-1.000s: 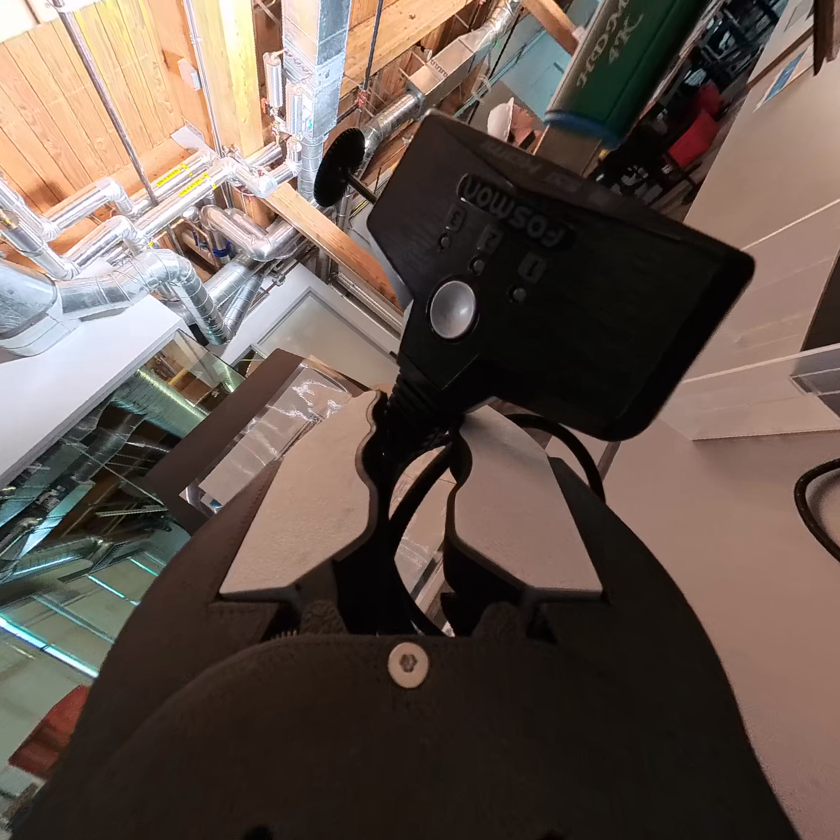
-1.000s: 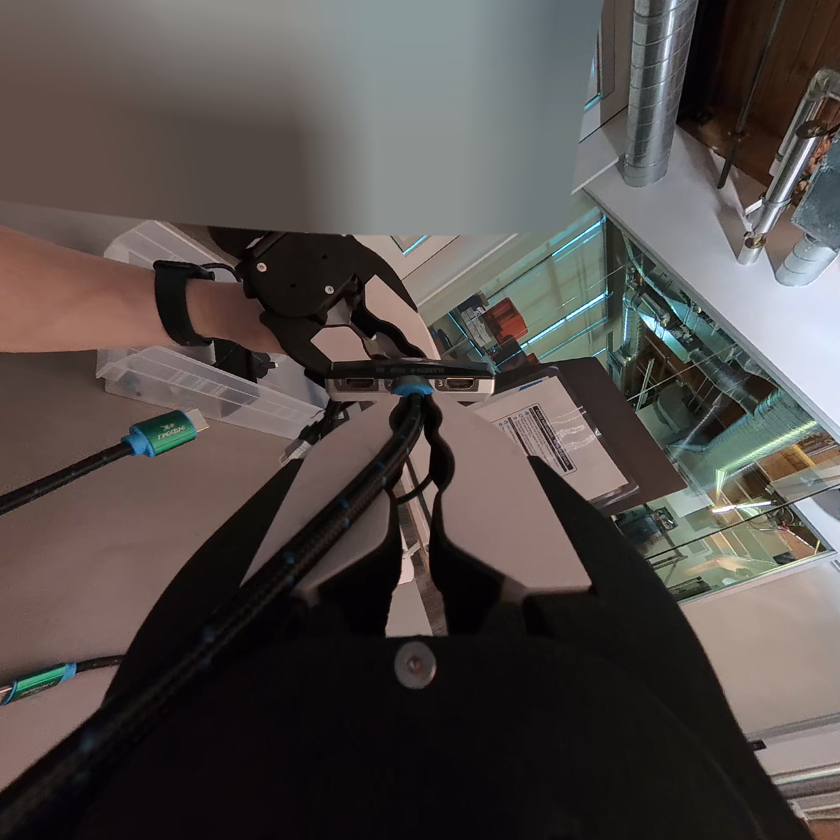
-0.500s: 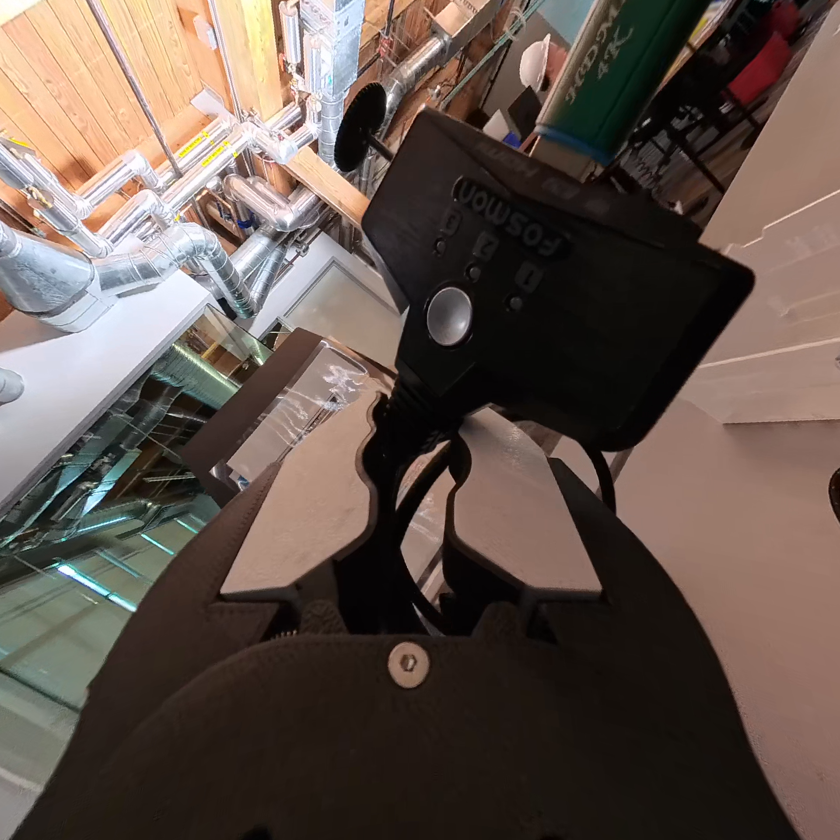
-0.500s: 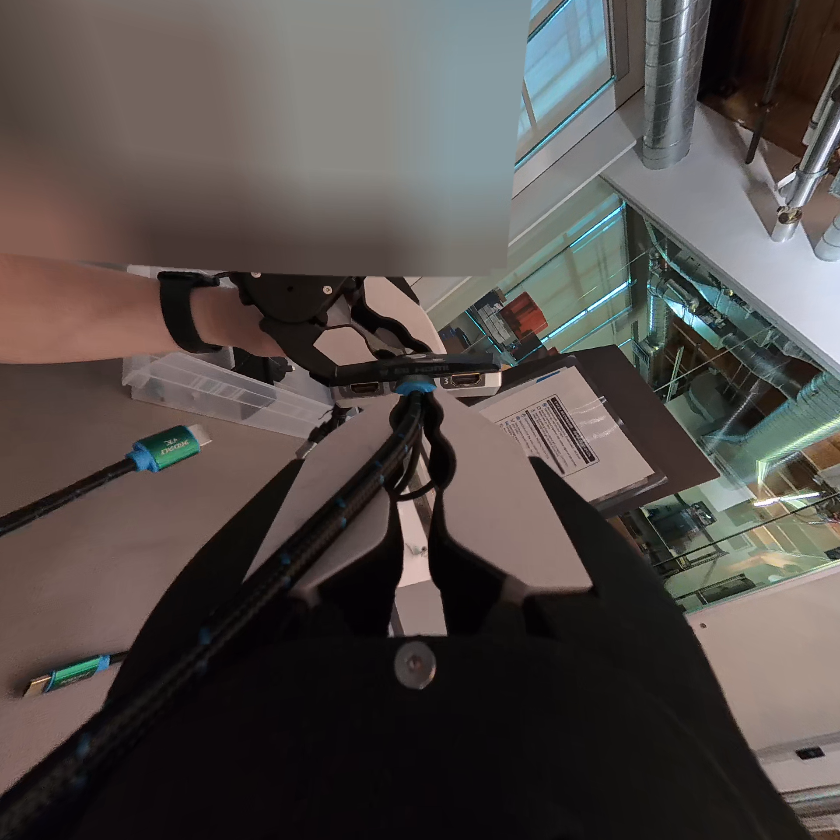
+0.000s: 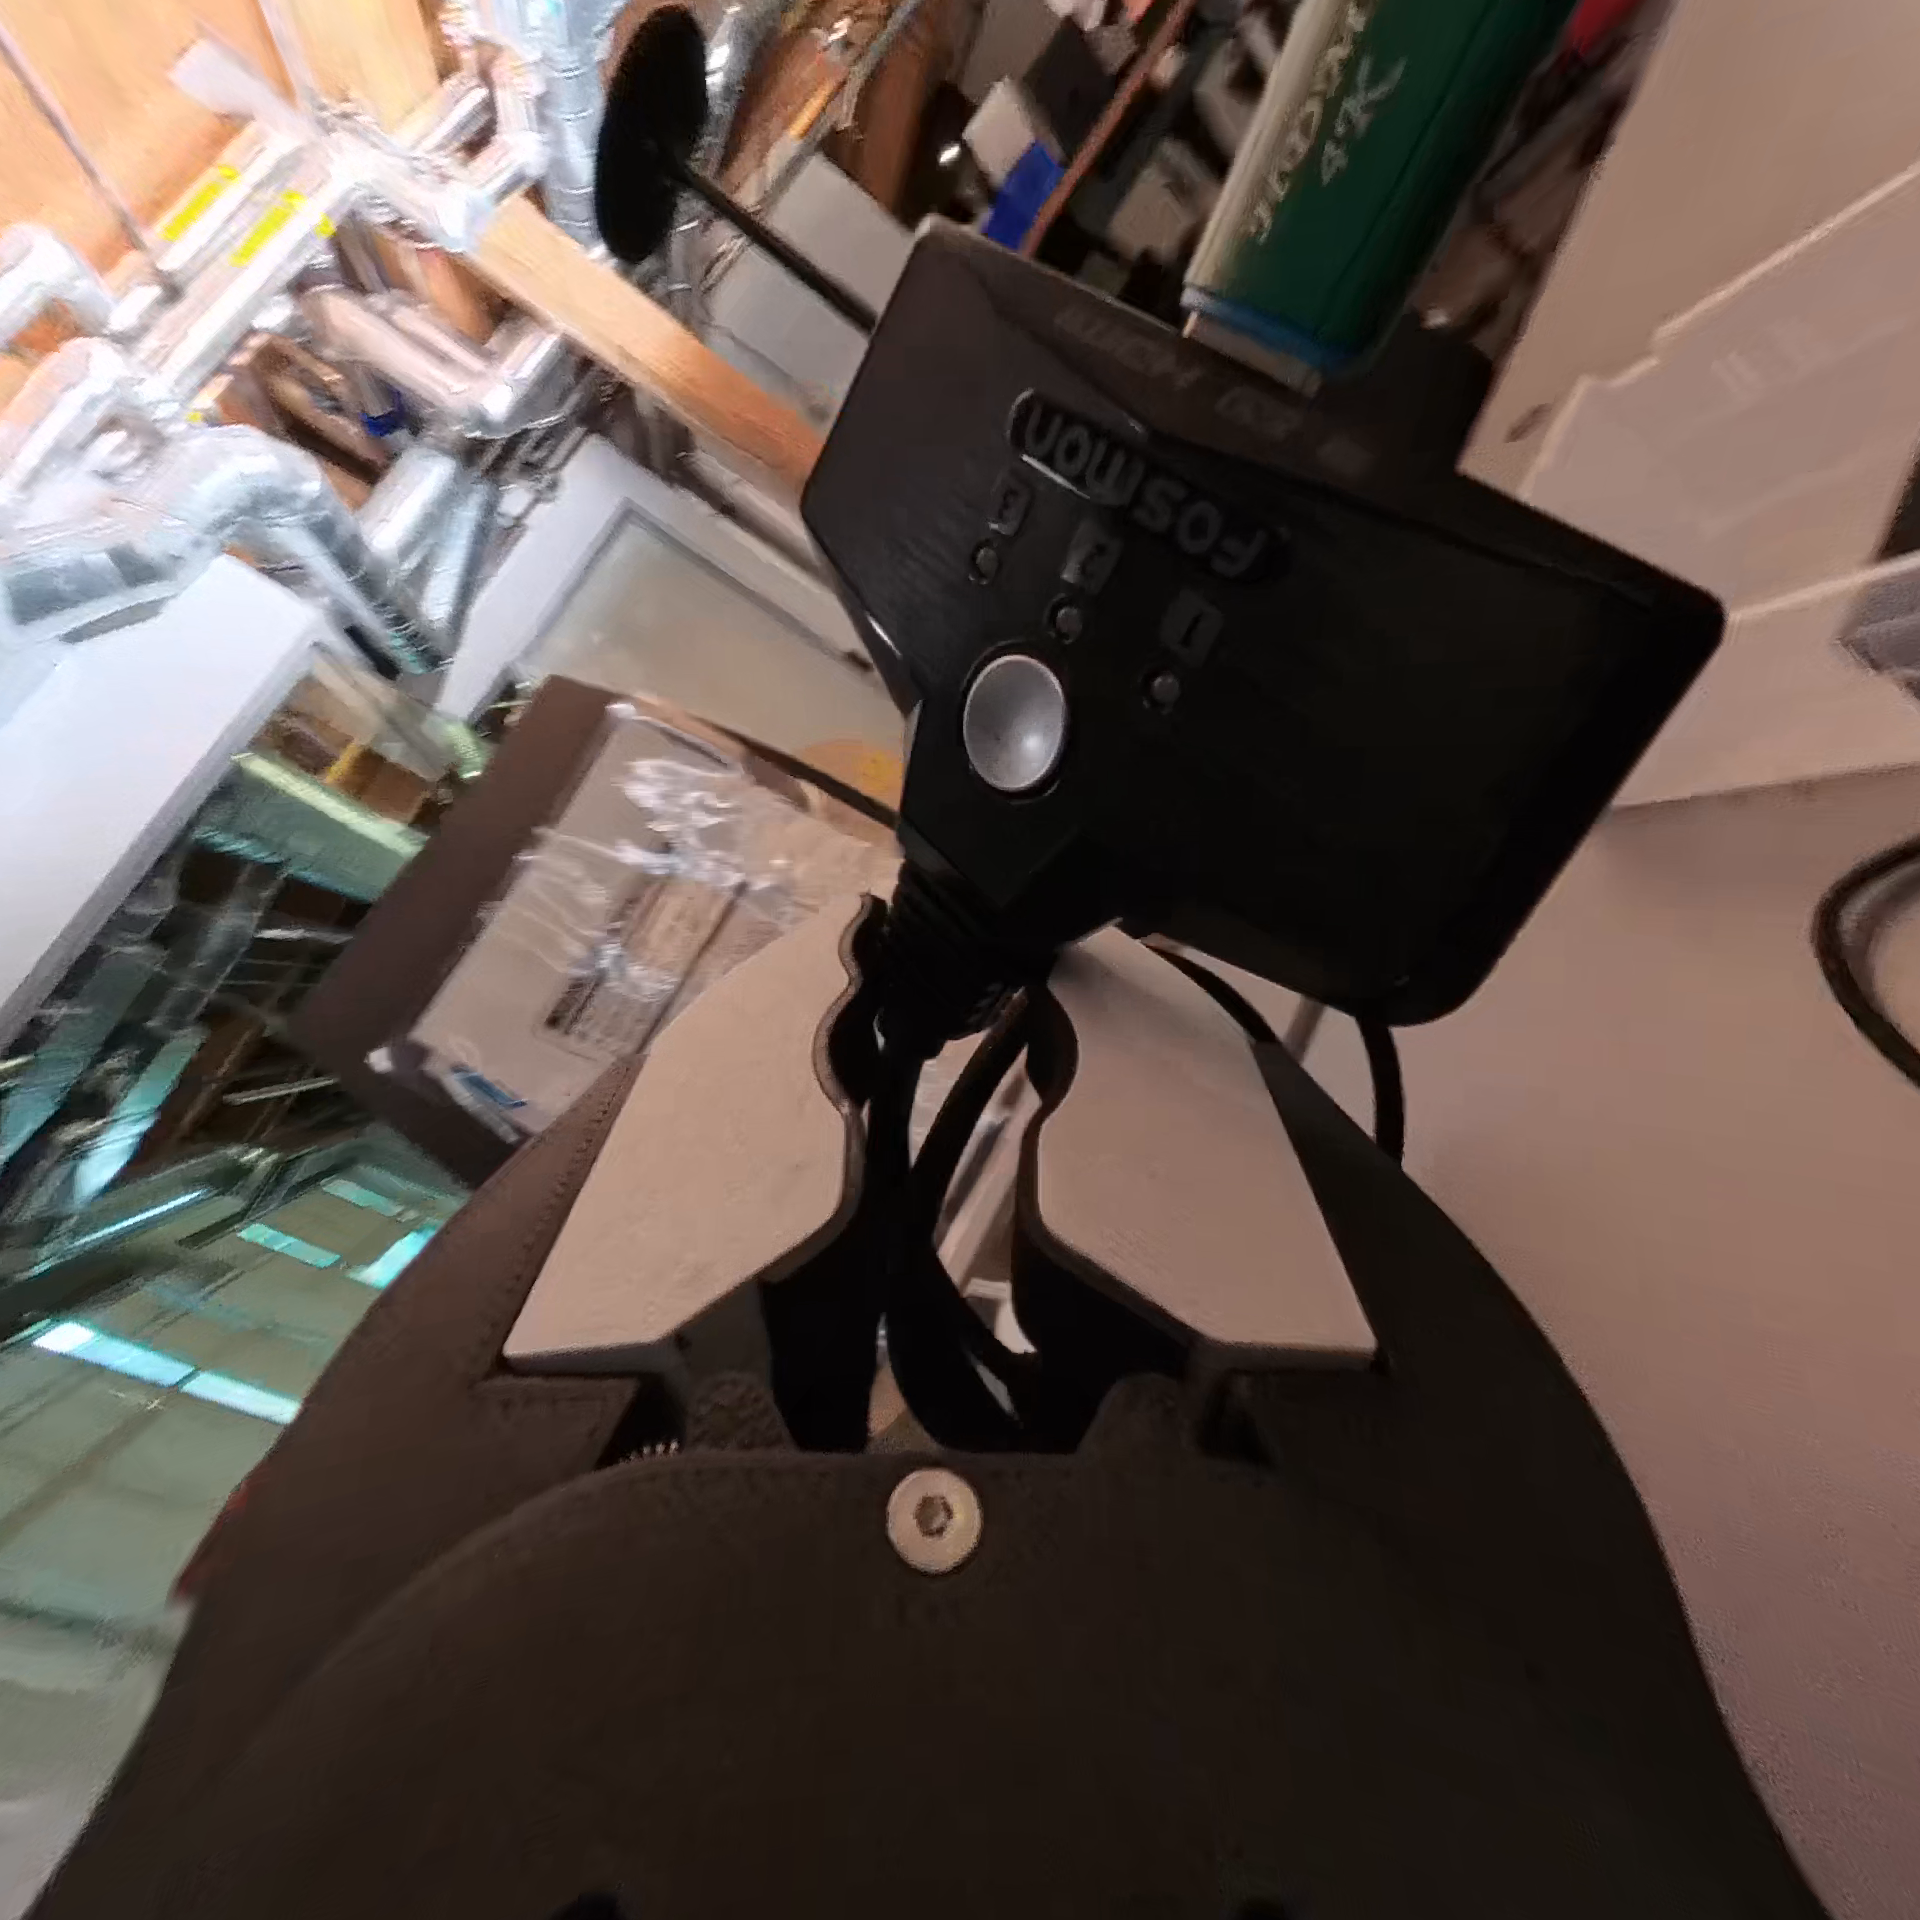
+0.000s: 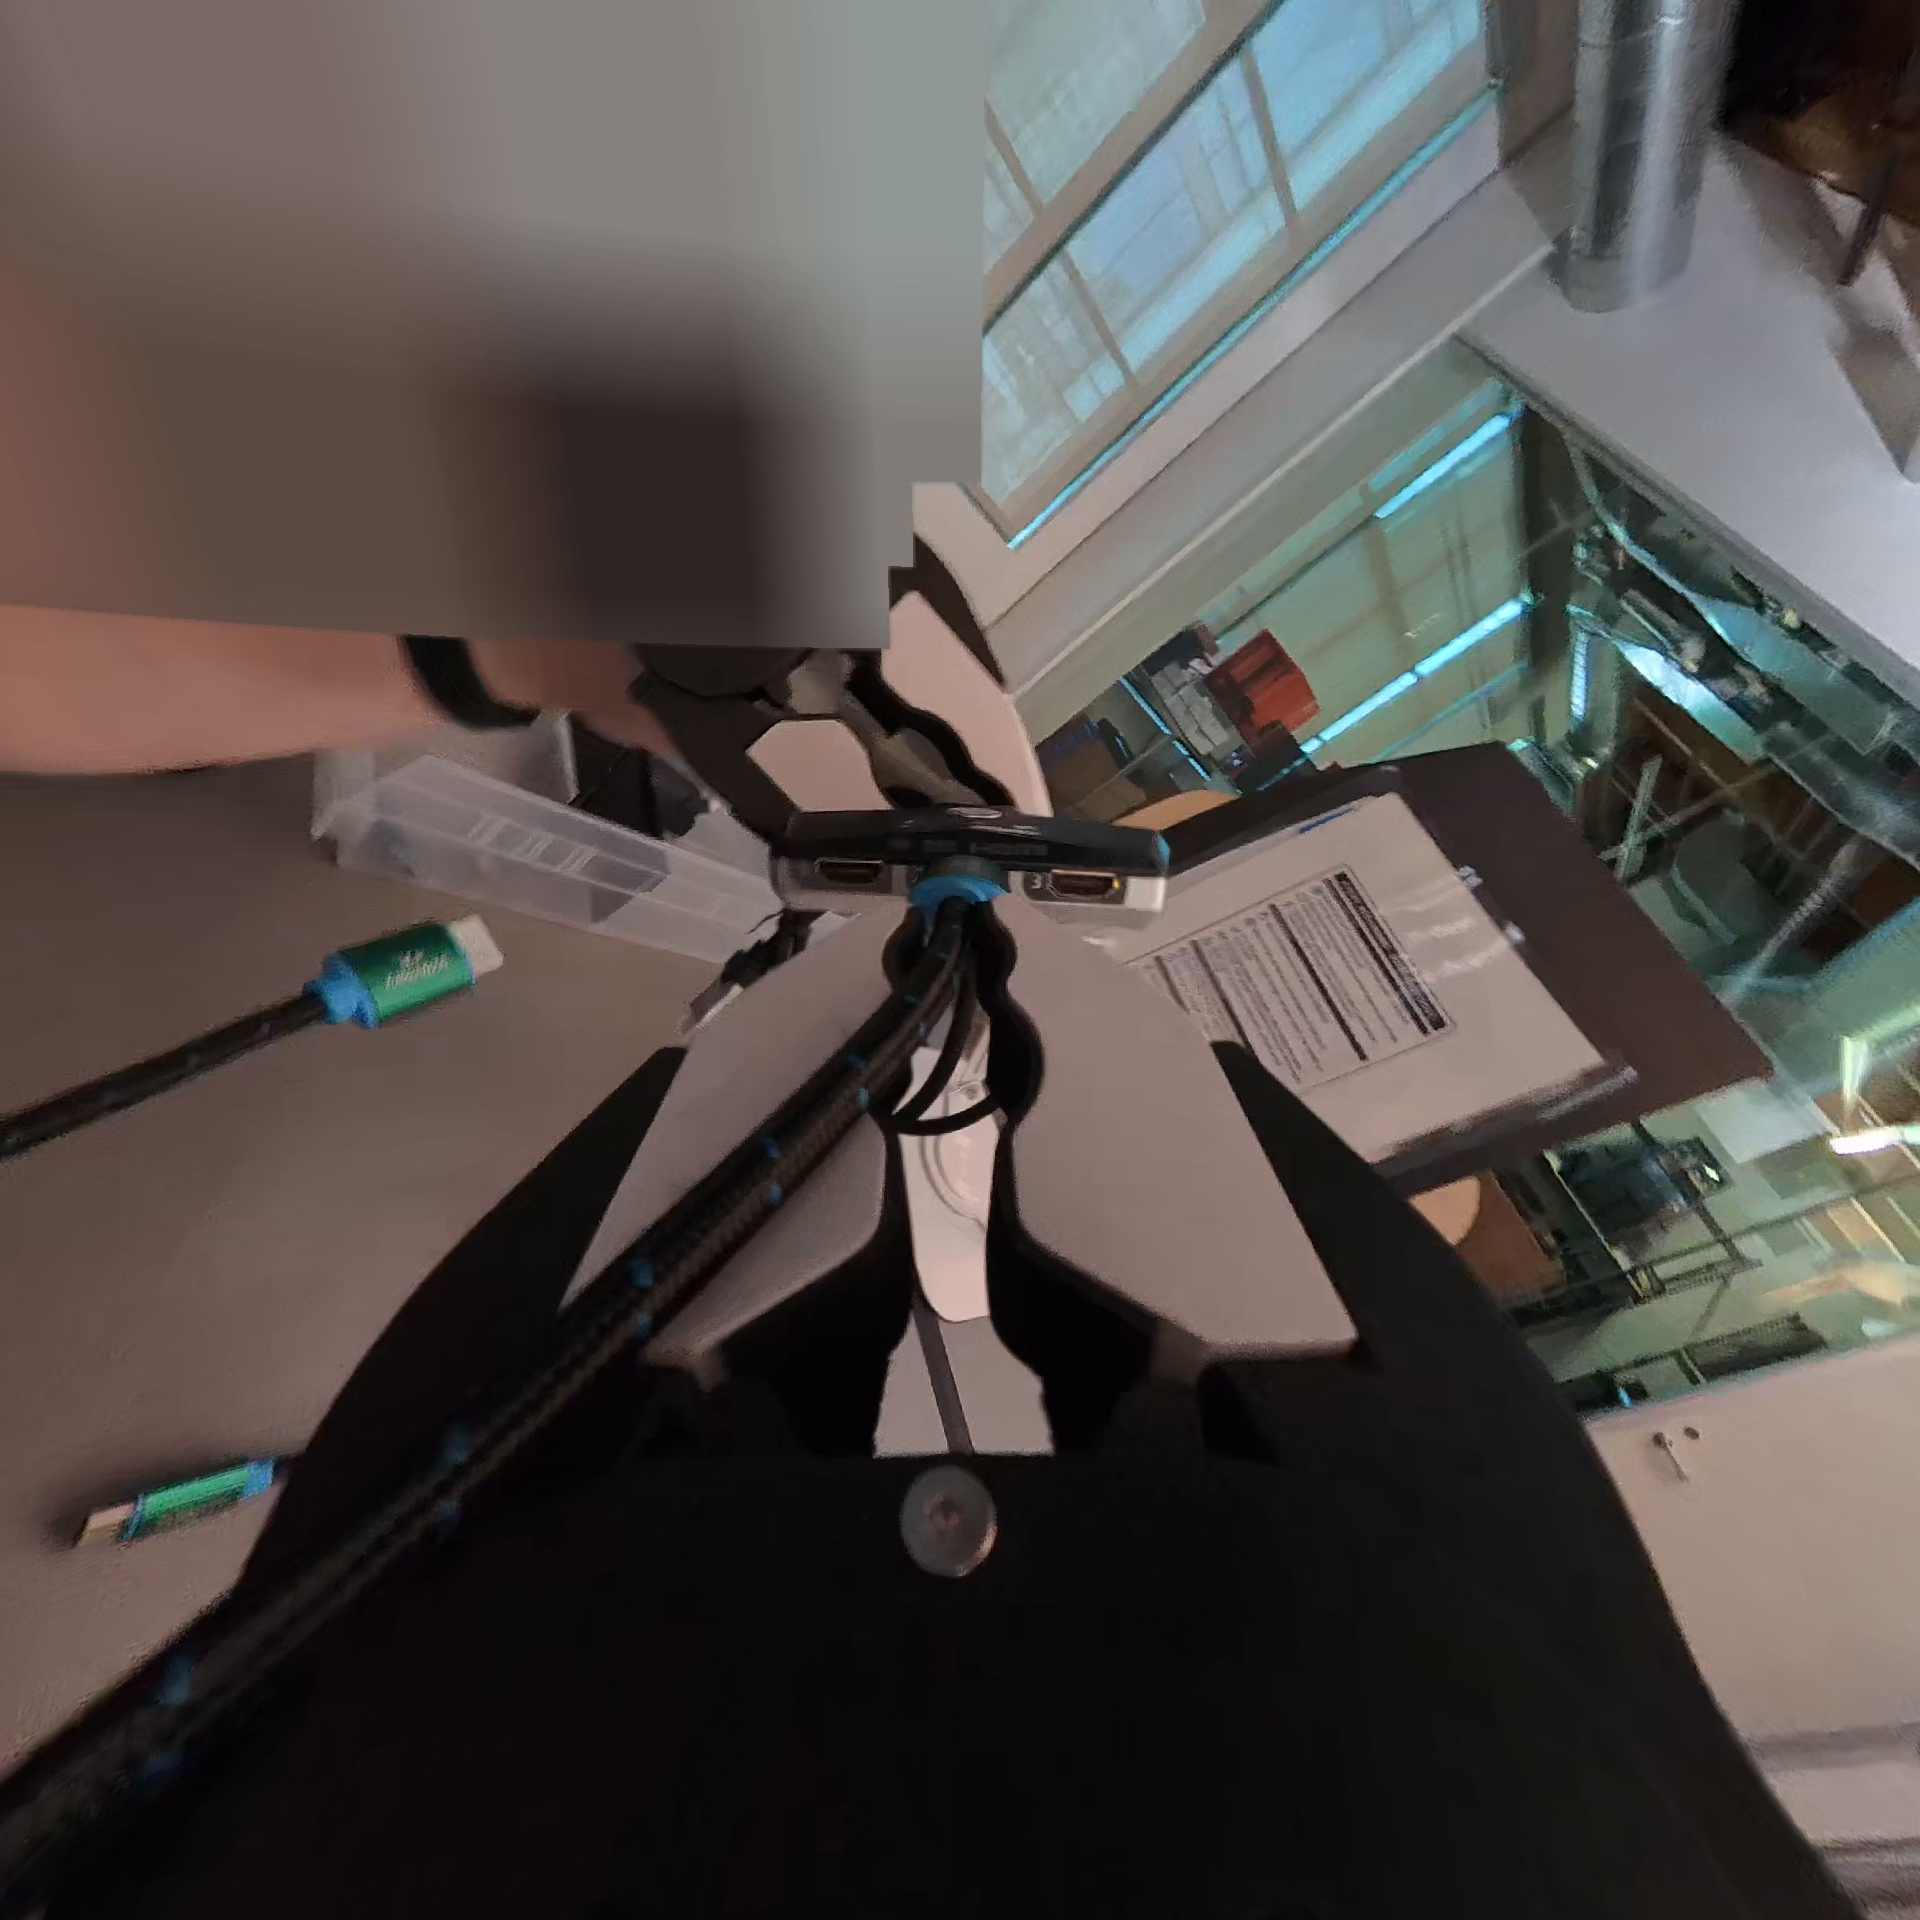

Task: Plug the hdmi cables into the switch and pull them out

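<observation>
The black HDMI switch (image 5: 1247, 727) is held up off the table, its button face toward the left wrist camera. My left gripper (image 5: 951, 977) is shut on the switch's black tail cable (image 5: 904, 1091) just below the body. A green HDMI plug (image 5: 1351, 156) sits in the switch's far edge. In the right wrist view the switch (image 6: 1081, 847) shows its port side. A blue plug collar (image 6: 951, 888) sits in the middle port, and the ports either side are empty. My right gripper (image 6: 951, 935) is shut on the braided HDMI cable (image 6: 727, 1195) just behind that collar.
Two loose green HDMI plugs (image 6: 405, 971) (image 6: 187, 1512) lie on the grey table (image 6: 208, 1195) at the left. A clear plastic box (image 6: 520, 852) lies behind them. A dark clipboard with a sheet of paper (image 6: 1351, 987) stands to the right of the switch. A person's forearm (image 6: 208, 696) reaches in from the left.
Both grippers have swung together, so the background has shifted and blurred. The switch and the plug stay joined, and both grips are unchanged.
</observation>
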Demonstrator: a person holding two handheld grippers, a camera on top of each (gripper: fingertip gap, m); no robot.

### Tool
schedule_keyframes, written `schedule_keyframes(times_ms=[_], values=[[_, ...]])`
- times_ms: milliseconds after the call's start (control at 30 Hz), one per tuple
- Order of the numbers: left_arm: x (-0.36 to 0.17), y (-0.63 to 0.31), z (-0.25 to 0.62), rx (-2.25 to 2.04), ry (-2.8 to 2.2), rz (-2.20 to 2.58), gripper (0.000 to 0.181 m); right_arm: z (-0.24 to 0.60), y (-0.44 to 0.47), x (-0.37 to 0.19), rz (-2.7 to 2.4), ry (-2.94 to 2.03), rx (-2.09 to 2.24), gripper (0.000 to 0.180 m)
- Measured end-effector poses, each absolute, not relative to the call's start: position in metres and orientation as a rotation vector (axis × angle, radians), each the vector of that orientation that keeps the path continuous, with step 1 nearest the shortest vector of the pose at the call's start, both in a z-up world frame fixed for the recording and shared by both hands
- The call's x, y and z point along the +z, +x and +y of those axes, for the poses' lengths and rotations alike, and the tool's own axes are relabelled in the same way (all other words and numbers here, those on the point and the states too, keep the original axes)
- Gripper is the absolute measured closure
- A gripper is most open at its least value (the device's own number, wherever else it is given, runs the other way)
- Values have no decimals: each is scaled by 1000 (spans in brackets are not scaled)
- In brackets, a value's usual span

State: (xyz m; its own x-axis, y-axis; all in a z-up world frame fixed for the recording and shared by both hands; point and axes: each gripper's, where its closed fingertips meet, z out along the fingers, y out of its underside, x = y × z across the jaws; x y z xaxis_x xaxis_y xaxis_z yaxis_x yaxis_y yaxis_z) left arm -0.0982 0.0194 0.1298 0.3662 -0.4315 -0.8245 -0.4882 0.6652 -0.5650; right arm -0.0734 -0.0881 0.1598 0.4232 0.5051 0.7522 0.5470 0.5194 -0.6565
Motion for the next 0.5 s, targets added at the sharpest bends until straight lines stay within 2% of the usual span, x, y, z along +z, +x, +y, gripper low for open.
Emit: schedule_keyframes(times_ms=[33,133,300,367,500], values=[[122,-99,21,5,-914,1296,157,-87,-75,150,-1258,-1097,-36,166],[98,-104,22,-19,-941,1442,156,-91,-65,120,-1389,-1216,92,150],[63,-100,15,9,-929,1620,156,-75,-14,86,-1319,-1514,330,151],[42,-93,9,6,-944,1726,155,-64,-5,54,-1301,-1719,448,151],[4,-81,-1,-31,-966,1902,156,-32,11,-27,-1162,-2321,387,148]])
